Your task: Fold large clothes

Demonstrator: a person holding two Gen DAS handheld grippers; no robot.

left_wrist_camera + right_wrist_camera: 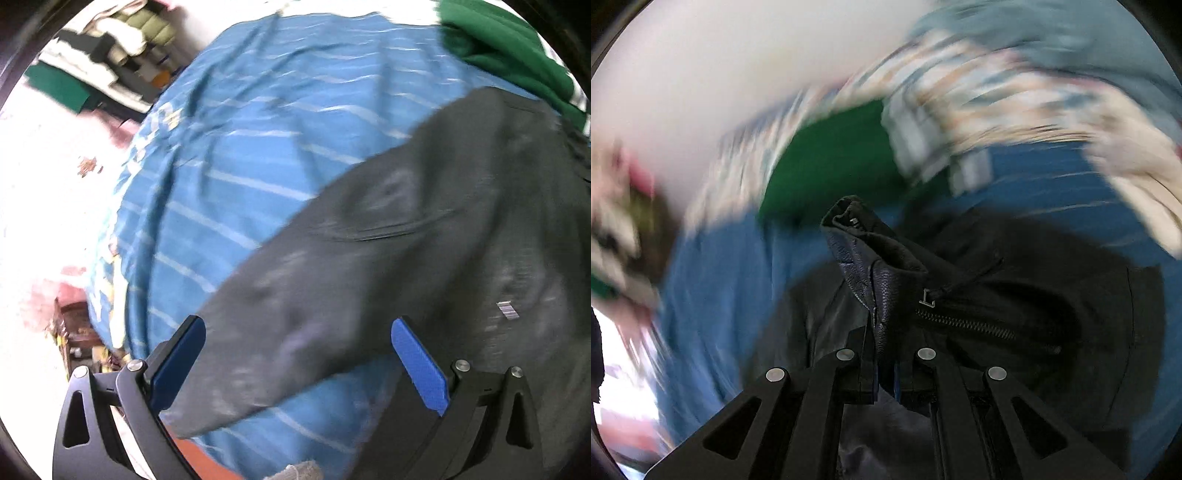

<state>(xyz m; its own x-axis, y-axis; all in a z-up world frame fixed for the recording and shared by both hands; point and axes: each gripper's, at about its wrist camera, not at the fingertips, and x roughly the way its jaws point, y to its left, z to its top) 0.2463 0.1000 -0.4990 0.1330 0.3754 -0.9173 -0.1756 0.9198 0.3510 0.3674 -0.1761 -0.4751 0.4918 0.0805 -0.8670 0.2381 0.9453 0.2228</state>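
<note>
Right wrist view: the right gripper has its fingers pinched tight on the black jacket, which lies on the blue bed sheet. The left gripper, fingers wide and empty, should be brought to another edge so the jacket can be folded flat.

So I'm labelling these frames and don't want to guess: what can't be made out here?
- Right wrist view: the right gripper's pads are buried in the black jacket's edge.
- Right wrist view: the patterned cloth is smeared by motion blur; its print is unreadable.
- Left wrist view: the jacket is blurred, and the small label is too small to read.
- Left wrist view: the green garment is cut off by the lens edge.
</note>
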